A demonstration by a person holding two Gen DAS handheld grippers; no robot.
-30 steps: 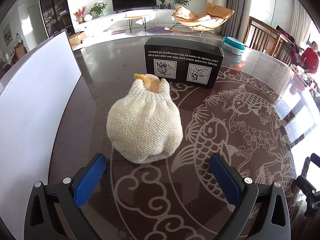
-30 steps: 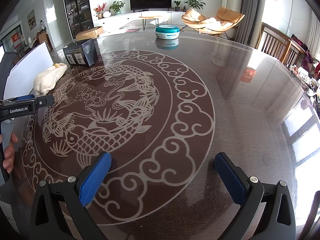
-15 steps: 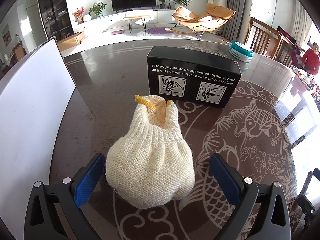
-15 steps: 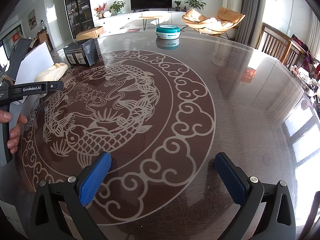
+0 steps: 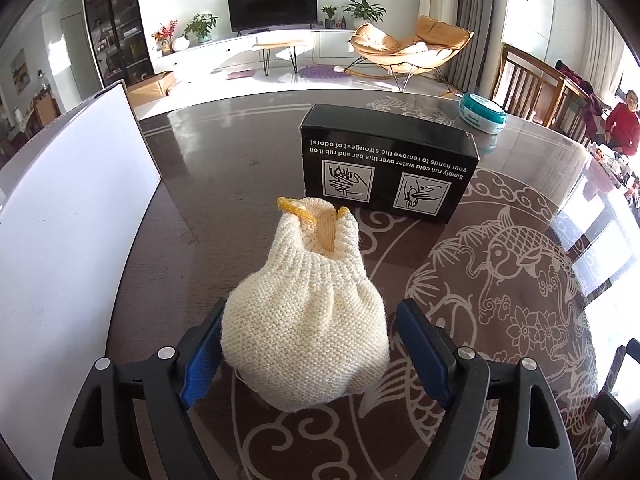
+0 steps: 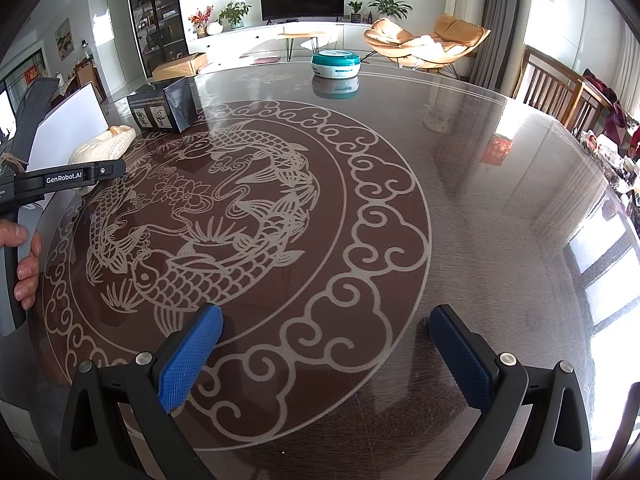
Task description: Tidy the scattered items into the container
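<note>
Nearer now to the left gripper (image 5: 310, 320) than a second ago: cream knitted pouch (image 5: 304, 336), earlier lying ahead of the jaws in mid-frame, now fills the lower centre between them. Jaws just been closing, narrower than before. Left blue pad touches the knit; right pad stands just beside it with a sliver of gap, so released rather than clenched.

Lies on the dark patterned counter (image 5: 520, 280), yellow-edged mouth turned toward the top of the frame. Shows only yellow lining inside; contents cannot be told.

Just beyond the mouth, upper centre: closed black box (image 5: 384, 160), white print upside down, flat on the counter. Further up and right, near the counter's edge: round teal tin (image 5: 482, 114), lid on, well apart from the pouch.

Along the left of the frame: white container (image 5: 60, 220), only its outer wall in view, interior hidden. Holds none of the three items.

In the right wrist view: right gripper (image 6: 326, 314) at the bottom of the frame, jaws spread wide, nothing between them, over the bare fish pattern. At the left edge, a hand (image 6: 24, 264) grips the other tool's handle.
</note>
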